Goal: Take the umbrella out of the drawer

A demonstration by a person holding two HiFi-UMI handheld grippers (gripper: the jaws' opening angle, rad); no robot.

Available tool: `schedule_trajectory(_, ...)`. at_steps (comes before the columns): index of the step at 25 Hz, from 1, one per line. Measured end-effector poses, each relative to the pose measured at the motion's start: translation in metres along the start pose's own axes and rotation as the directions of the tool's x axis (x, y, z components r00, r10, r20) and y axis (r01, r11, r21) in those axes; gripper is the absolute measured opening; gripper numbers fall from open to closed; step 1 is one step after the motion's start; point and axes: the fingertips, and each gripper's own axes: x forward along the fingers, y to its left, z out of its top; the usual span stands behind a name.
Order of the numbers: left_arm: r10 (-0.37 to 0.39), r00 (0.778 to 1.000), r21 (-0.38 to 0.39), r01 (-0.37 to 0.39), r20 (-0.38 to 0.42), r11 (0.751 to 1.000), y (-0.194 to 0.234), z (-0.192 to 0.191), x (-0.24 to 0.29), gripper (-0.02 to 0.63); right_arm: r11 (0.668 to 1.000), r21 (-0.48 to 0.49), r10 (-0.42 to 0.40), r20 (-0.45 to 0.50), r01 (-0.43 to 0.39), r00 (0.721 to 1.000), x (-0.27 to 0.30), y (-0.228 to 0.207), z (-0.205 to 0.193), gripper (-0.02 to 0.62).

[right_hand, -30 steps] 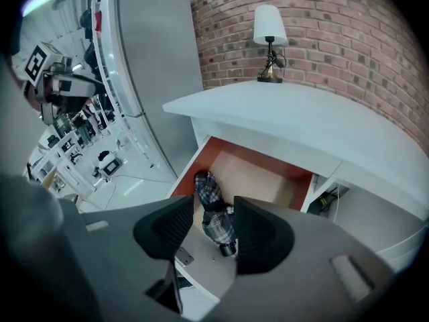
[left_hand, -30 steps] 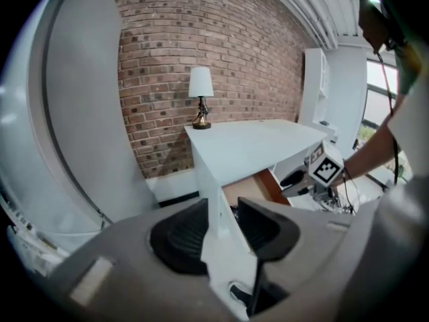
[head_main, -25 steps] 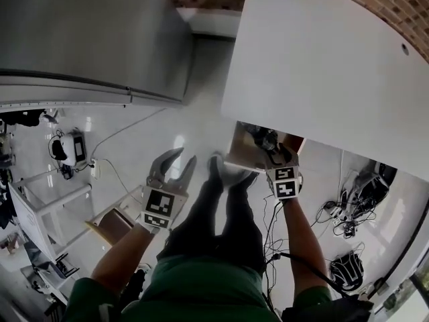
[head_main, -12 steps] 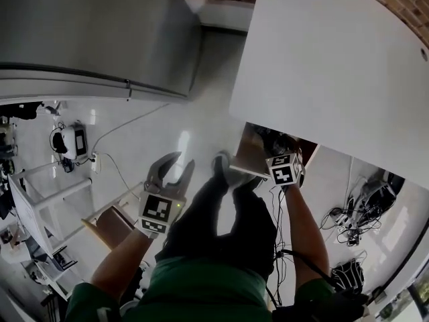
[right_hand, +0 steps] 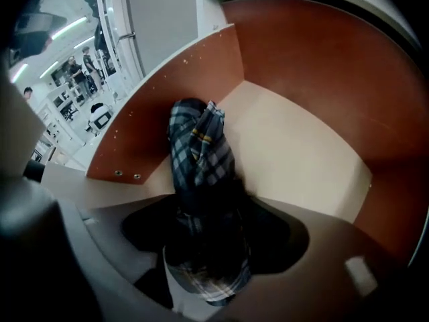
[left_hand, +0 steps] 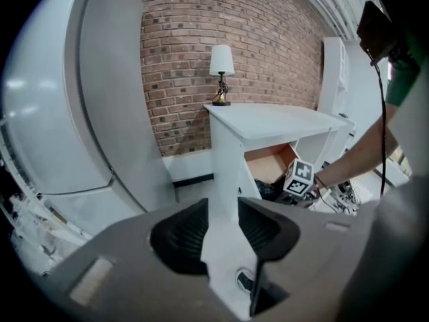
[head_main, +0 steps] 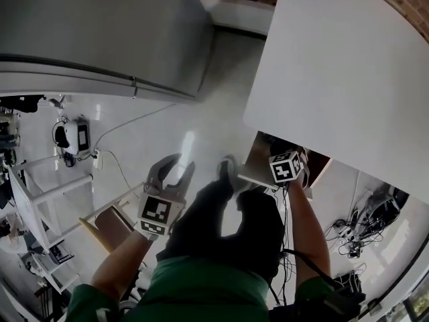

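Head view: your right gripper [head_main: 287,158] reached into the open drawer [head_main: 253,168] under the white desk [head_main: 335,79], right of centre. Its marker cube hid the jaws from above. Your left gripper [head_main: 179,165] hung over the floor at lower left, well apart from the drawer.

Left gripper view: jaws spread wide, nothing held. Only the distant desk leg showed through the gap.

Right gripper view: there it was, the plaid umbrella [right_hand: 200,154] lying on the drawer floor along the left wall. Your jaws were clamped on its near end, fabric bunched between the pads.

So the grab looked made and the lift-out not yet begun. I'd say the next move called for raising the umbrella clear of the front rim and drawing it back toward you without snagging the fabric.
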Motion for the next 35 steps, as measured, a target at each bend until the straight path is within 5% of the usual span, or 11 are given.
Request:
schedule_trajectory(9, 0.02, 1.0, -0.013, -0.02, 0.018, 1.0, 0.017, 0.013, -0.009, 0.126, 0.992, -0.122, -0.045, -0.08, 0.035, 0.996, -0.008, 0.005, -0.008, 0.19)
schedule_trajectory(16, -0.003, 1.0, -0.007, 0.003, 0.029, 1.0, 0.013, 0.035, -0.019, 0.126, 0.995, -0.084, -0.052, -0.033, 0.049, 0.998, -0.058, 0.0, 0.001, 0.189)
schedule_trajectory(35, -0.093, 0.978, 0.077, 0.08, 0.187, 0.994, -0.015, 0.187, -0.086, 0.124, 1.0, -0.001, -0.031, 0.129, 0.031, 0.991, -0.276, 0.025, 0.046, 0.189)
